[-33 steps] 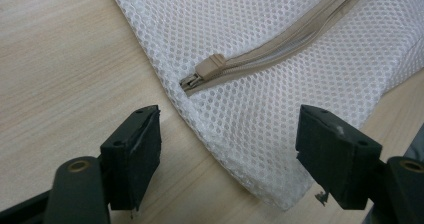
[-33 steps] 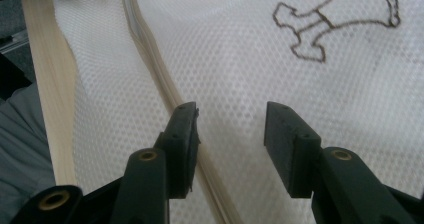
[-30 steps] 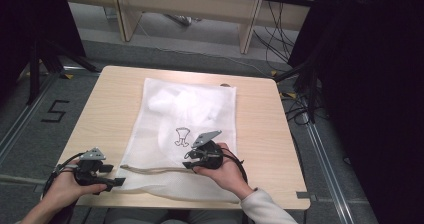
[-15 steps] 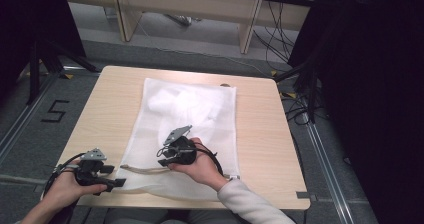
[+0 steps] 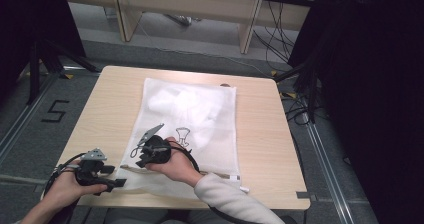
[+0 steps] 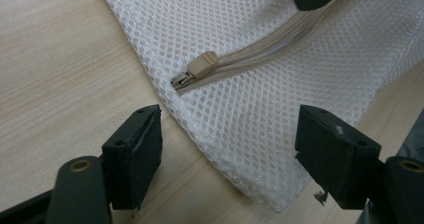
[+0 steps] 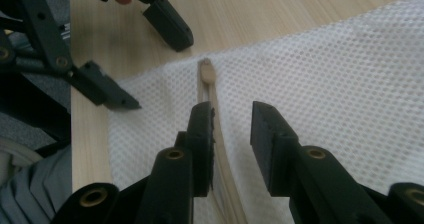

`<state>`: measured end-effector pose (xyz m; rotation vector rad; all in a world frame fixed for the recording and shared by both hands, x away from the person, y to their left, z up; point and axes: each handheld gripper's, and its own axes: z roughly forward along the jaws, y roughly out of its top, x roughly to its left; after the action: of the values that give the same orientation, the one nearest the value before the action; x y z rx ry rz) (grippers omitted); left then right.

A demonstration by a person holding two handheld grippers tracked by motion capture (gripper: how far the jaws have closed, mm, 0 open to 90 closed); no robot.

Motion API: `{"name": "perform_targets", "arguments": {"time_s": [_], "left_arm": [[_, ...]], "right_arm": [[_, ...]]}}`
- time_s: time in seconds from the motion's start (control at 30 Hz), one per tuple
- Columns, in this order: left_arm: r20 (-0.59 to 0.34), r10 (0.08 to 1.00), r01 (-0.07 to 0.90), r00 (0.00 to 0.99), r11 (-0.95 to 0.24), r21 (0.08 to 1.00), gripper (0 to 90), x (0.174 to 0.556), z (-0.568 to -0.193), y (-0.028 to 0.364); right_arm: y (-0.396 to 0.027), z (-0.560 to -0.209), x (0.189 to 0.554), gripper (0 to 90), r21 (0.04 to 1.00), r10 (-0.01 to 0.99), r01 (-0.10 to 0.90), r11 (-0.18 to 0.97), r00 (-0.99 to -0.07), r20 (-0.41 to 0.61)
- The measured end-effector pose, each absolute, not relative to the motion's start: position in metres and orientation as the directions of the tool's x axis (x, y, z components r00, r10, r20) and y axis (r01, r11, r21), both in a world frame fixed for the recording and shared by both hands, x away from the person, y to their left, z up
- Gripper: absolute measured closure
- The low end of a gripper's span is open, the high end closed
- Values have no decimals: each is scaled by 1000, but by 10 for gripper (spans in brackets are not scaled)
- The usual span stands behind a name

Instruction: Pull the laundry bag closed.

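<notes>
A white mesh laundry bag (image 5: 192, 119) lies flat on the wooden table (image 5: 260, 129), with a beige zipper (image 5: 210, 174) along its near edge. The zipper pull (image 6: 202, 66) sits at the bag's near left corner. My left gripper (image 6: 227, 134) is open wide, one jaw on either side of that corner, close to the pull. My right gripper (image 7: 232, 116) hovers low over the zipper tape just behind the zipper pull (image 7: 206, 69), its jaws a narrow gap apart and open with nothing between them. In the high view the right gripper (image 5: 140, 156) stands close to the left gripper (image 5: 116, 176).
The table's near edge (image 5: 200, 204) runs just below the bag. Bare wood lies to the left of the bag (image 5: 105, 114) and to its right. A black drawing (image 5: 184, 134) marks the bag's middle. Cables and desk legs stand on the floor beyond.
My right gripper has moved left along the bag's near edge, from its middle to the zipper-pull corner beside the left gripper. The left gripper has stayed put.
</notes>
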<state>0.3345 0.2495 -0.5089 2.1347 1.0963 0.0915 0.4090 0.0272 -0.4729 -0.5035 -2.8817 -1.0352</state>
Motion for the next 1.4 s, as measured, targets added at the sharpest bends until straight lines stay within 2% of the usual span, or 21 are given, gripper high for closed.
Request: {"name": "perform_targets", "arguments": {"time_s": [0.37, 0.4, 1.03, 1.17, 1.2, 1.3, 1.4], "left_arm": [[-256, 721, 678, 643, -381, 629, 263, 335, -509, 250], [-258, 723, 679, 641, -378, 629, 263, 335, -509, 250], [-258, 722, 678, 642, -377, 631, 265, 335, -509, 250], [-260, 721, 678, 643, -377, 631, 266, 335, -509, 251], [-258, 723, 678, 640, -375, 632, 266, 335, -509, 250], [-268, 728, 682, 631, -357, 639, 267, 334, -510, 249], [-256, 731, 684, 632, -370, 629, 271, 335, -509, 250]], "right_arm": [[54, -481, 418, 753, 592, 294, 338, 732, -940, 172], [59, -483, 417, 749, 569, 319, 380, 730, -925, 208], [76, -499, 421, 732, 554, 312, 395, 733, -919, 242], [79, -499, 420, 760, 543, 323, 408, 734, -913, 250], [79, -498, 420, 806, 546, 308, 396, 738, -918, 249], [81, -498, 417, 813, 545, 314, 405, 734, -914, 256], [79, -495, 417, 814, 552, 296, 373, 746, -928, 227]]}}
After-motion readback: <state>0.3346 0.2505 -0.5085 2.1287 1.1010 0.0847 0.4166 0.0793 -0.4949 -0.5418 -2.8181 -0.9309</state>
